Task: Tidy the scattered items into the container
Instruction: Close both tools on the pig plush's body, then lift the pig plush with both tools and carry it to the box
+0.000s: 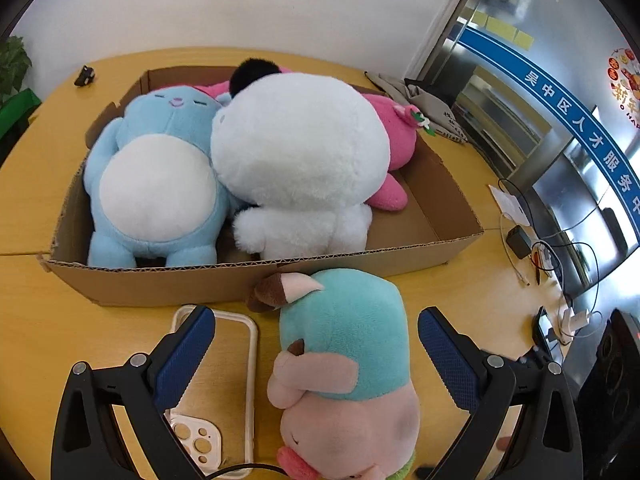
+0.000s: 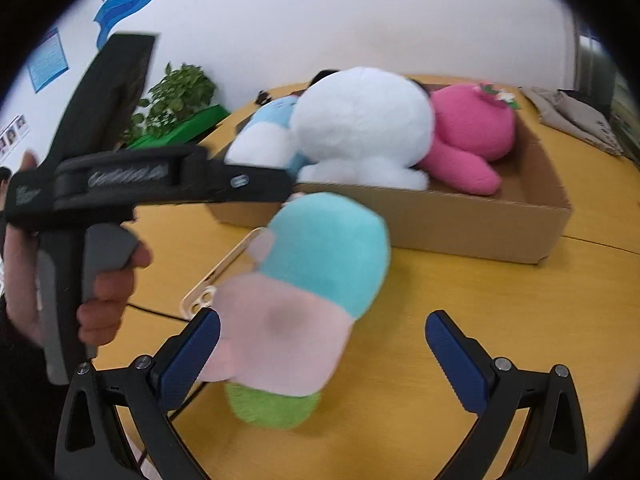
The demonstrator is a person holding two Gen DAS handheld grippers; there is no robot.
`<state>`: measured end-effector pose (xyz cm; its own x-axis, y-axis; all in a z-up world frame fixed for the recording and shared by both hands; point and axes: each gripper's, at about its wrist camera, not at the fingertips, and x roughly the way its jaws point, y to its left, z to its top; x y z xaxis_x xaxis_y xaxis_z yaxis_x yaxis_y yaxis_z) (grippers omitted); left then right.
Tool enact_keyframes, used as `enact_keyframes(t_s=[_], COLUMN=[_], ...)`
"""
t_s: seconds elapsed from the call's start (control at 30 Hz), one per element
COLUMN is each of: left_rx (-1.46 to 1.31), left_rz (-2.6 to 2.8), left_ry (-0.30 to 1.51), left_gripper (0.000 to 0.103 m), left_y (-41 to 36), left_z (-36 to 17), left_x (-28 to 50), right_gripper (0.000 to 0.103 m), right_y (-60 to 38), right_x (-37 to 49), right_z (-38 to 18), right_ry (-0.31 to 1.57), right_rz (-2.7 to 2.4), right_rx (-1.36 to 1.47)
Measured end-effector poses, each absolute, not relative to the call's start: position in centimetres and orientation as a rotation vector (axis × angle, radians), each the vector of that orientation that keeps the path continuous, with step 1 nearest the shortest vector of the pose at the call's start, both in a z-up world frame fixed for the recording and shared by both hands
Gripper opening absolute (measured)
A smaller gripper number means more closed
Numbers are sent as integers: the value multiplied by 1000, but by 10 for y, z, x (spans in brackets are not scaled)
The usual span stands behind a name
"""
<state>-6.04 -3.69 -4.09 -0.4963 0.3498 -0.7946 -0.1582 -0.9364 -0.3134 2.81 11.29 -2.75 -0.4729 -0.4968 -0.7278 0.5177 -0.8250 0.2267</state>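
Left gripper [image 1: 316, 344] jaws spread wide, straddling the teal-and-pink plush [image 1: 348, 364] without touching. Right gripper [image 2: 322, 344] likewise agape, its left pad against the plush's pink end. Plush: teal back, pink belly, green base, lying on the table [image 1: 40, 340] just near of the cardboard box [image 1: 168, 280], beside a phone case [image 1: 224, 392].

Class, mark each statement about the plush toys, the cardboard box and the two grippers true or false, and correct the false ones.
1. The teal-and-pink plush toy lies inside the brown cardboard box. False: it lies on the yellow wooden table, in front of the box.
2. The left gripper is open, one finger on each side of that toy. True.
3. The big white plush toy is in the box. True.
4. The right gripper is shut on the pink plush toy. False: it is open; the pink toy lies in the box.
5. A clear phone case lies on the table. True.
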Motion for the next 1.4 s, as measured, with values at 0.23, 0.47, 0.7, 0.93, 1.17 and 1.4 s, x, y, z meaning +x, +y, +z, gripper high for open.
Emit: enact_keyframes(t_s=[0.23, 0.47, 0.7, 0.93, 1.17, 1.4], left_rx=[-1495, -1458, -1392, -1388, -1507, -1487], left_rz=[2265, 2185, 2157, 2153, 2133, 2111], left_ry=[-270, -310, -413, -471, -433, -439], left_gripper=[91, 65, 62, 75, 83, 72], left_y=[-28, -21, 0, 26, 38, 35], left_z=[-74, -69, -63, -63, -85, -88], left_x=[-79, -69, -48, -52, -66, -57], right_gripper=[103, 85, 81, 86, 89, 91], right_y=[94, 97, 132, 176, 175, 169], right_x=[17, 7, 3, -4, -6, -9], right_z=[-65, -70, -60, -41, -48, -86], right_ry=[30, -73, 13, 251, 82, -106], right_rz=[-2282, -2178, -2096, -2102, -2077, -2021], right_rx=[1211, 1194, 1193, 1176, 1210, 1258])
